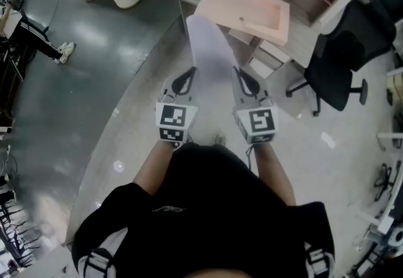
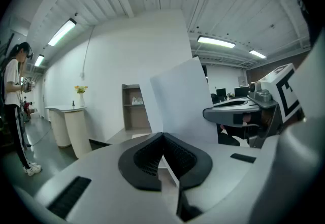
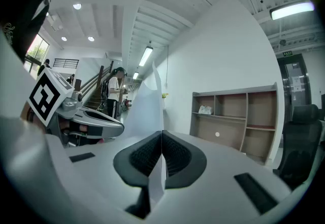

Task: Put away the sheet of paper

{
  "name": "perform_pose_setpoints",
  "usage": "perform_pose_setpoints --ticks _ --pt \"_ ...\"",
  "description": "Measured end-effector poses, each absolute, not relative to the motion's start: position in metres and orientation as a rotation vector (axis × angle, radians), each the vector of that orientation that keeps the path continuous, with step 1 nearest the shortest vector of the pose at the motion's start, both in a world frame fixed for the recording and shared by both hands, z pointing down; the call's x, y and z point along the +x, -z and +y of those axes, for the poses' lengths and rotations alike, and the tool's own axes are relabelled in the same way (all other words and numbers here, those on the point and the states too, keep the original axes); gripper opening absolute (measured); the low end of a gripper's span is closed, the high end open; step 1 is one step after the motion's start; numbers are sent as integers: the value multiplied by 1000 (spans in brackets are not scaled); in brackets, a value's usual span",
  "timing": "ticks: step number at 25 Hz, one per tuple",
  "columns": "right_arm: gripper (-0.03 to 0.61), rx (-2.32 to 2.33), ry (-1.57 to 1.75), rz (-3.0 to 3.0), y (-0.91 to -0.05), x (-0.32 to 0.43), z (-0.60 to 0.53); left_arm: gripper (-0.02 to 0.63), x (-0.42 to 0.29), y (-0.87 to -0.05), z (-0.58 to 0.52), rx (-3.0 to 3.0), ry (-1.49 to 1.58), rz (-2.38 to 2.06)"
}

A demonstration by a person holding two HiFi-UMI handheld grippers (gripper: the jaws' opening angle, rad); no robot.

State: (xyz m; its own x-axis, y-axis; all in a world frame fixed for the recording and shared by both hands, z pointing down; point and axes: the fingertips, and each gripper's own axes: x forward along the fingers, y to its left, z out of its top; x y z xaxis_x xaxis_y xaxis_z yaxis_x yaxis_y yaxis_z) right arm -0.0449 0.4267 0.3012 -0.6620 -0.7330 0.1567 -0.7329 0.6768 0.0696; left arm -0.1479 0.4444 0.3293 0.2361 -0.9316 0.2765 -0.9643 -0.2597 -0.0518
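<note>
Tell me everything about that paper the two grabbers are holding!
The sheet of paper is plain white, thin and blank wherever it shows. The left gripper is shut on its left edge, the right gripper on its right edge. It reaches forward from them, up in the air in front of the person. Nothing else touches it.

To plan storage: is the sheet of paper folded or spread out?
Spread out: the sheet of paper runs unfolded between the left gripper and right gripper, both clamping it.
</note>
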Motion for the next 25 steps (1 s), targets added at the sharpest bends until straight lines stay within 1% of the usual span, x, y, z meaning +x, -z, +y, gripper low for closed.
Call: perform_pose_setpoints --ticks 11,25 --pt "17 1186 -58 -2742 -318 -32 416 46 -135 -333 433 2363 -398 -1837" --pt "17 1163 -77 -2756 -333 20 404 44 -88 -341 425 2350 -425 -1852"
